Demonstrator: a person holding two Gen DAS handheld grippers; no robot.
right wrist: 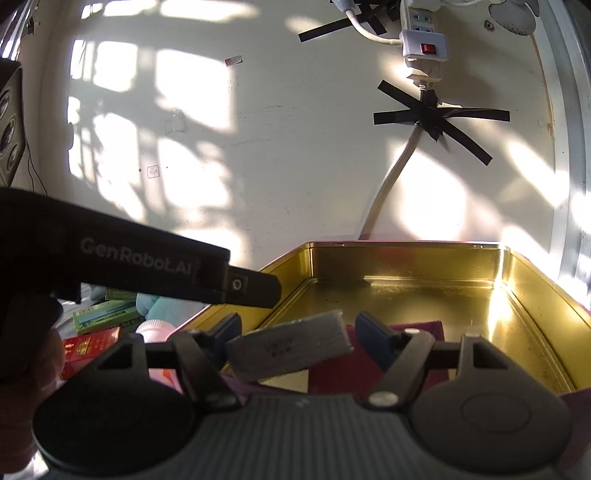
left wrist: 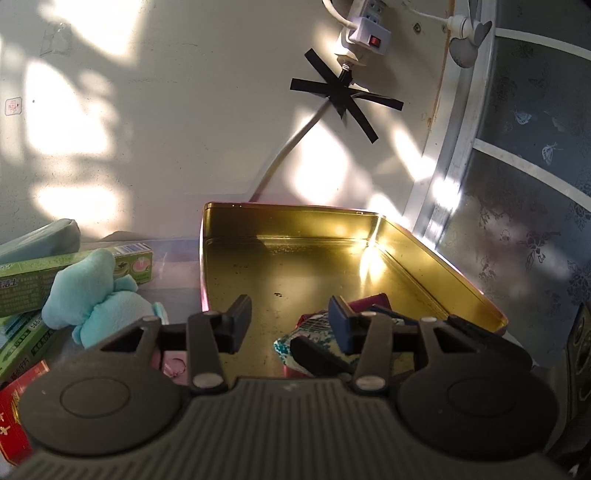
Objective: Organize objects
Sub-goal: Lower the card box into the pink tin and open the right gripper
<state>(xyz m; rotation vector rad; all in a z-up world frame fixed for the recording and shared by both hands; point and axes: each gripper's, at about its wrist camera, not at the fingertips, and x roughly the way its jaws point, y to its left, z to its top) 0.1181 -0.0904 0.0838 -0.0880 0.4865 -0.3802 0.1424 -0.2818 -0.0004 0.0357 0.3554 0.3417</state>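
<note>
From the left wrist, the left tongs (left wrist: 291,314) hang over the near end of a gold-lined tin box (left wrist: 413,240) that stands against a pale wall; their jaws stand apart and released, nothing pressed between them; below the right jaw, at the box's near right corner, lies a small heap of flat packets, one with a teal and white pattern (left wrist: 284,347) and a maroon one (left wrist: 369,301) behind it; the rest of the box floor is bare and sunlit; left of the box, on the worktop, sit a light blue plush toy (left wrist: 96,295), green cartons (left wrist: 26,280) touching it, a red carton (left wrist: 14,417) at the near left edge, and a pale teal pouch (left wrist: 40,240) farther back; on the wall a white cable (left wrist: 291,147) is fixed with crossed strips of black tape (left wrist: 343,98) under a power strip (left wrist: 365,27). From the right wrist, the right tongs (right wrist: 295,332) also reach over the box's near end (right wrist: 535,295); a flat grey packet (right wrist: 291,347) lies tilted between the jaws, yet both pads stand clear of it, so the grip is released; under it lie maroon pieces (right wrist: 417,328); the left tool's black body (right wrist: 129,254) crosses the left side; below it show the green cartons (right wrist: 107,317), the red carton (right wrist: 92,345), and a white and pink bottle (right wrist: 155,330).
</note>
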